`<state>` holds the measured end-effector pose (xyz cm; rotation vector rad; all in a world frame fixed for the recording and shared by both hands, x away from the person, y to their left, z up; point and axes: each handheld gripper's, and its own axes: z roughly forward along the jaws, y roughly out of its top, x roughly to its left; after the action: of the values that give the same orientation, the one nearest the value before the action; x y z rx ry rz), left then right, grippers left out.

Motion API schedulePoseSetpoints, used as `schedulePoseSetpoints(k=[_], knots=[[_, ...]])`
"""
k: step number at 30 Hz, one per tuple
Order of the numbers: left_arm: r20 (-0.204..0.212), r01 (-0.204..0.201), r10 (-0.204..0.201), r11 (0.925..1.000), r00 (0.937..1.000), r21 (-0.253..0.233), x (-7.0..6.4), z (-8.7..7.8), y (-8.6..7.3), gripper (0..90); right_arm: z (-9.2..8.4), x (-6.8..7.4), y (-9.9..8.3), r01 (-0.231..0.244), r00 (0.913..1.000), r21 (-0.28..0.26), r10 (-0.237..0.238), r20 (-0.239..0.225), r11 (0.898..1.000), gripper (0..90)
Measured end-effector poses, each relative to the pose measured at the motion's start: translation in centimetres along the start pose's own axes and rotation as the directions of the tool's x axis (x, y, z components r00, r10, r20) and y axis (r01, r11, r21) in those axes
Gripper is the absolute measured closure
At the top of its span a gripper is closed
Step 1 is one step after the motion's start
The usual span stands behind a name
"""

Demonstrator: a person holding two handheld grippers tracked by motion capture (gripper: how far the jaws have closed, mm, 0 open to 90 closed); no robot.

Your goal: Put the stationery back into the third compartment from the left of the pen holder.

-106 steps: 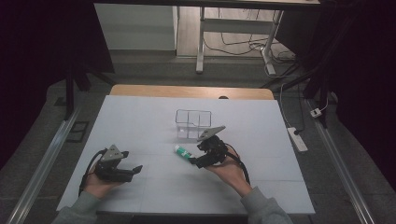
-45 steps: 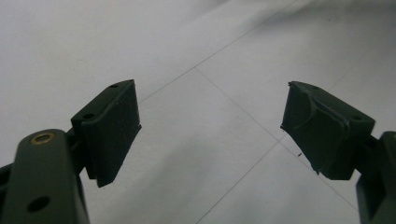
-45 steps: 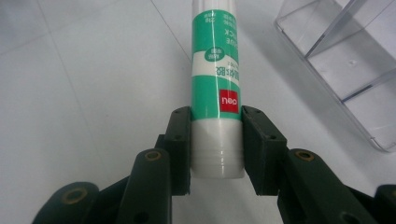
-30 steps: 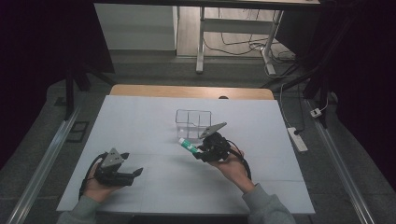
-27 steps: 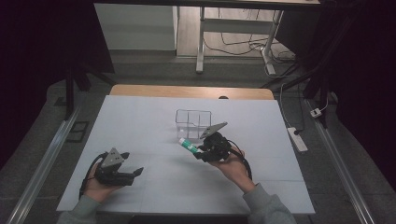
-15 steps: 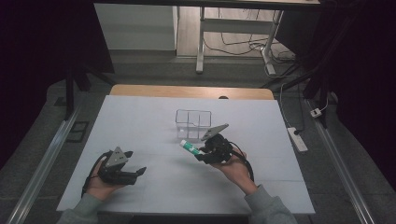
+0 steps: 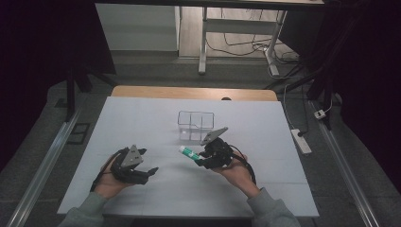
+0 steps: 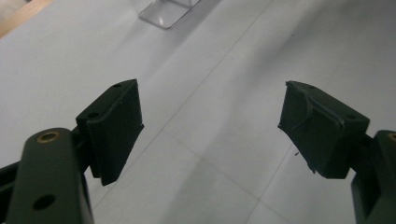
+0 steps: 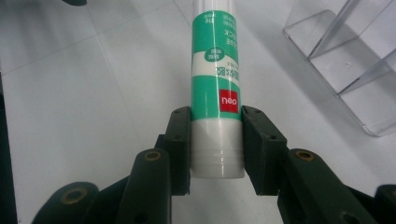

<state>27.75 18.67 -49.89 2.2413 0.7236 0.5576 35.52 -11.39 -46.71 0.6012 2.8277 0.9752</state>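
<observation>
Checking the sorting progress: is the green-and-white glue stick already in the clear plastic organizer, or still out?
Out. The green-and-white glue stick is clamped at its white end in the right gripper, beside the clear plastic organizer, not inside.

Premises present as a laboratory or recording room. A white-covered worktop [image 7: 142, 123] stands on grey carpet [image 7: 47, 123], flanked by metal rails [image 7: 42, 165]. Dark curtains [image 7: 42, 42] enclose both sides. A power strip [image 7: 301, 141] and loose cables [image 7: 236, 45] lie on the floor.
</observation>
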Motion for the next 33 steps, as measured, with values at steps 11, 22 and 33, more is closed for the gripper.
schedulePoseSetpoints(k=[11, 22, 33], knots=[[0.035, -0.123, 0.122, 0.9924, 0.9918, 0.004, -1.8, 1.5, 2.8, 22.0, 0.9, 0.3, 0.0, 0.017, 0.9996, 0.028, -0.016, -0.024, 0.999, 65.2], [0.050, -0.222, 0.221, 0.9748, 0.9739, 0.016, -3.1, 3.1, 4.7, 22.0, 1.8, 0.7, 0.1, 0.026, 0.9984, 0.054, -0.023, -0.052, 0.998, 65.2], [0.065, -0.315, 0.311, 0.9471, 0.9480, 0.060, -4.0, 5.3, 6.2, 24.1, 2.0, 1.0, 0.2, 0.042, 0.9962, 0.066, -0.036, -0.079, 0.997, 65.2]])
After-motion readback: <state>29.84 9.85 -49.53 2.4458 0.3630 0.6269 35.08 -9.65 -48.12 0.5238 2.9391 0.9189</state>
